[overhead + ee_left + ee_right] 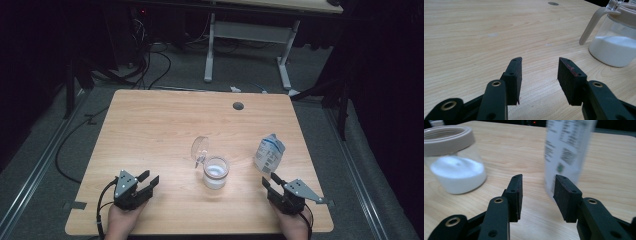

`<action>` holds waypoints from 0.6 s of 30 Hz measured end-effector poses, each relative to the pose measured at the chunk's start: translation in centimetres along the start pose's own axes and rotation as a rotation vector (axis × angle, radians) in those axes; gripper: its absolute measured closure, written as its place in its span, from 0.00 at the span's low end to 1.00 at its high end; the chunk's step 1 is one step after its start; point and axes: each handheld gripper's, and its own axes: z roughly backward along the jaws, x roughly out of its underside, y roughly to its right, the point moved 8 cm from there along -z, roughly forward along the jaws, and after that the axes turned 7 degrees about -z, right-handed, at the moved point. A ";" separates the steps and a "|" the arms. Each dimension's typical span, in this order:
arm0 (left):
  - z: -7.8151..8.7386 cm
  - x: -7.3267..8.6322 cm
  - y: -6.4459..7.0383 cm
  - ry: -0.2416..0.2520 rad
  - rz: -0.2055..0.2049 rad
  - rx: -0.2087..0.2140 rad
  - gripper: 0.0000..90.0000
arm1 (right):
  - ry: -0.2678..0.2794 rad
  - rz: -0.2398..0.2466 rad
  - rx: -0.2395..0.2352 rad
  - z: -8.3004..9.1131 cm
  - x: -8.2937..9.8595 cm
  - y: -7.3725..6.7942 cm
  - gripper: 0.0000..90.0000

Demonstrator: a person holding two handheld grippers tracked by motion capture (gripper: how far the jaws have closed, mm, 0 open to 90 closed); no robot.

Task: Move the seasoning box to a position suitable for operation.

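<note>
A clear glass jar (215,173) with a beige rim and white powder inside stands at the middle of the wooden table (165,120); its hinged lid (199,148) is flipped up behind it. A white printed pouch (268,154) stands upright to the jar's right. My left gripper (148,179) rests open near the front left, with the jar (615,42) ahead to its right. My right gripper (268,180) is open at the front right, just short of the pouch (567,150), and the jar (455,162) lies to its left. Nothing sits between either pair of jaws.
A round cable hole (238,106) sits near the table's far edge. Beyond the table stand a white desk frame (248,35) and cables on the grey floor (155,60). Bare tabletop stretches across the left and far half.
</note>
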 end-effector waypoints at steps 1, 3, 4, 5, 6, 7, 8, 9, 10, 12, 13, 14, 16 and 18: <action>-0.1 0.0 0.1 -0.003 0.004 0.008 0.60 | -0.006 0.013 -0.007 -0.1 0.0 -0.4 0.65; -0.3 -0.1 0.4 -0.003 0.006 0.017 0.60 | -0.019 0.040 -0.006 -0.6 0.2 -1.1 0.66; -0.3 -0.2 0.5 0.001 0.006 0.018 0.62 | -0.025 0.038 -0.017 -0.8 0.2 -1.5 0.66; -0.4 -0.3 0.7 0.005 0.007 0.020 0.63 | -0.031 0.041 -0.025 -0.9 0.3 -1.7 0.66; -0.5 -0.4 1.0 0.009 0.005 0.026 0.63 | -0.036 0.049 -0.028 -1.1 0.4 -2.1 0.66; -0.6 -0.5 1.2 0.011 -0.005 0.027 0.64 | -0.038 0.061 -0.029 -1.3 0.4 -2.3 0.67; -0.7 -0.6 1.4 0.010 -0.014 0.026 0.64 | -0.045 0.060 -0.036 -1.6 0.4 -2.7 0.67; -0.9 -0.7 1.7 0.013 -0.022 0.025 0.64 | -0.048 0.066 -0.040 -1.7 0.4 -2.9 0.68; -0.9 -0.8 1.8 0.013 -0.028 0.024 0.65 | -0.052 0.076 -0.039 -1.9 0.4 -3.1 0.68; -1.2 -1.0 2.1 0.013 -0.036 0.028 0.65 | -0.066 0.064 -0.049 -2.2 0.2 -3.5 0.69; -1.3 -1.1 2.2 0.017 -0.034 0.028 0.67 | -0.073 0.055 -0.049 -2.3 0.2 -3.6 0.69; -1.4 -1.3 2.4 0.020 -0.027 0.031 0.69 | -0.073 0.055 -0.047 -2.4 0.1 -3.7 0.71; -1.6 -1.6 2.6 0.022 -0.025 0.032 0.69 | -0.073 0.059 -0.045 -2.6 -0.1 -4.0 0.74; -1.7 -1.8 2.8 0.021 -0.028 0.029 0.71 | -0.070 0.075 -0.048 -3.0 -0.3 -4.4 0.76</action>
